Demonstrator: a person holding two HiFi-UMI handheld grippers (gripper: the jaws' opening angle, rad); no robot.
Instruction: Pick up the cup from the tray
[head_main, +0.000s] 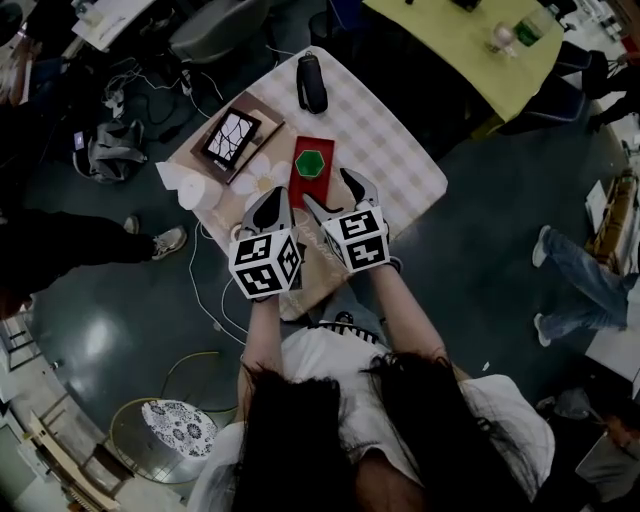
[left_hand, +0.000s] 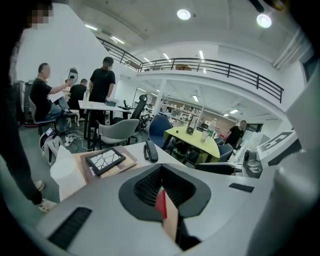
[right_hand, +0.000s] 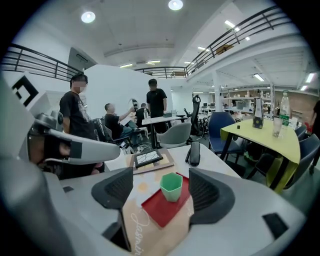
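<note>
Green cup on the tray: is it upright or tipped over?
Upright. The green cup stands on its base on the red tray, its open mouth facing up.

White cursive lettering on the brown paper (right_hand: 136, 227), which lies on the desk (right_hand: 220, 160) under the red tray (right_hand: 159, 209), begins "Jasmin". The rest runs past the lower edge of the right gripper view.

My head camera looks steeply down from above onto my left gripper (head_main: 272, 205), my right gripper (head_main: 327, 188) and the table (head_main: 400, 140) ahead. Each gripper's camera sits just behind its jaws, facing forward; all three share the black case (head_main: 311, 82) beyond them.
</note>
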